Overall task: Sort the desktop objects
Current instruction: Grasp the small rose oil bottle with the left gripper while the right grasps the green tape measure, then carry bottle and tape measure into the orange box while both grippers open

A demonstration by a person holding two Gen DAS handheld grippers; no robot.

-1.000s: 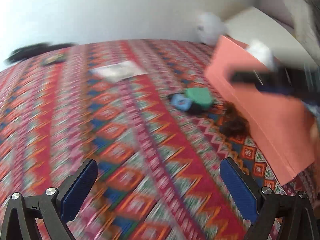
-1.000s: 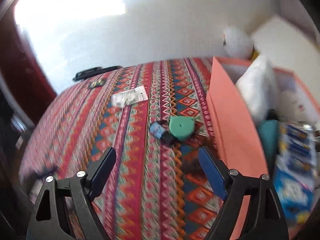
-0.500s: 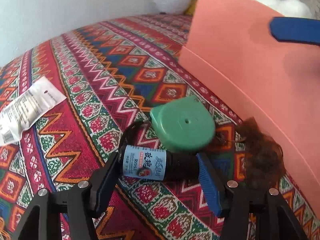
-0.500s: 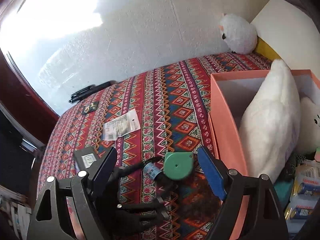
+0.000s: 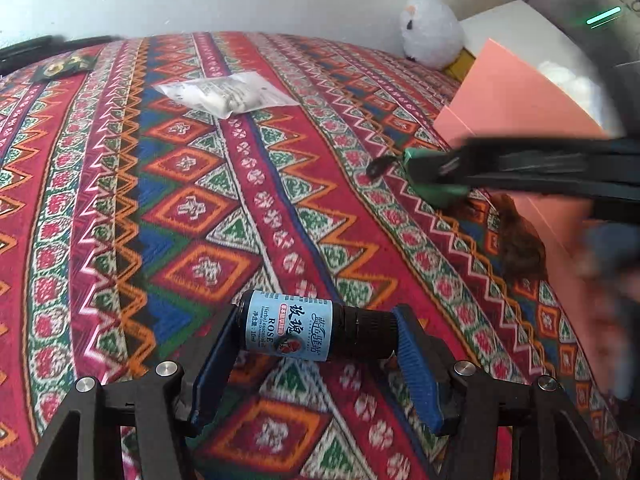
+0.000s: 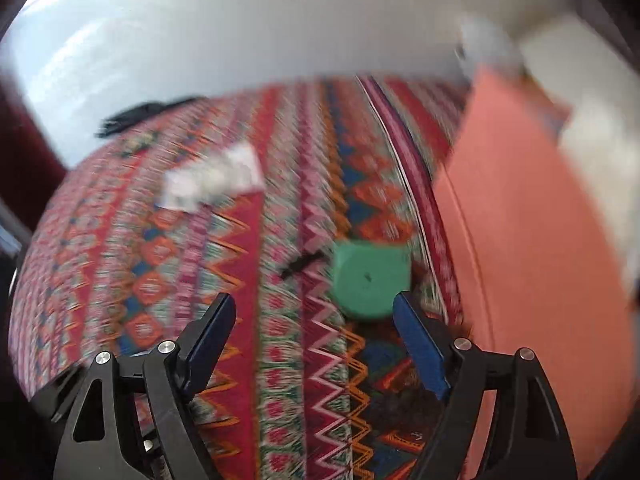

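Observation:
My left gripper (image 5: 316,334) is shut on a small dark bottle with a blue ROSE label (image 5: 292,332), held crosswise between the blue pads above the patterned cloth. My right gripper (image 6: 314,312) is open and empty, low over the cloth, with the green tape measure (image 6: 370,280) just ahead by its right finger. In the left wrist view the right gripper's black fingers (image 5: 540,164) reach over the green tape measure (image 5: 434,192). The salmon box (image 6: 532,248) stands at the right.
A clear packet (image 5: 226,92) lies farther back on the cloth. A brown hair clump (image 5: 520,240) lies beside the salmon box (image 5: 516,92). A white plush toy (image 5: 430,30) sits at the back. A small dark item (image 5: 60,68) and a black object (image 6: 140,114) lie at the far left edge.
My left gripper closed on the bottle and lifted it back away from the tape measure. My right gripper dropped down fast toward the tape measure.

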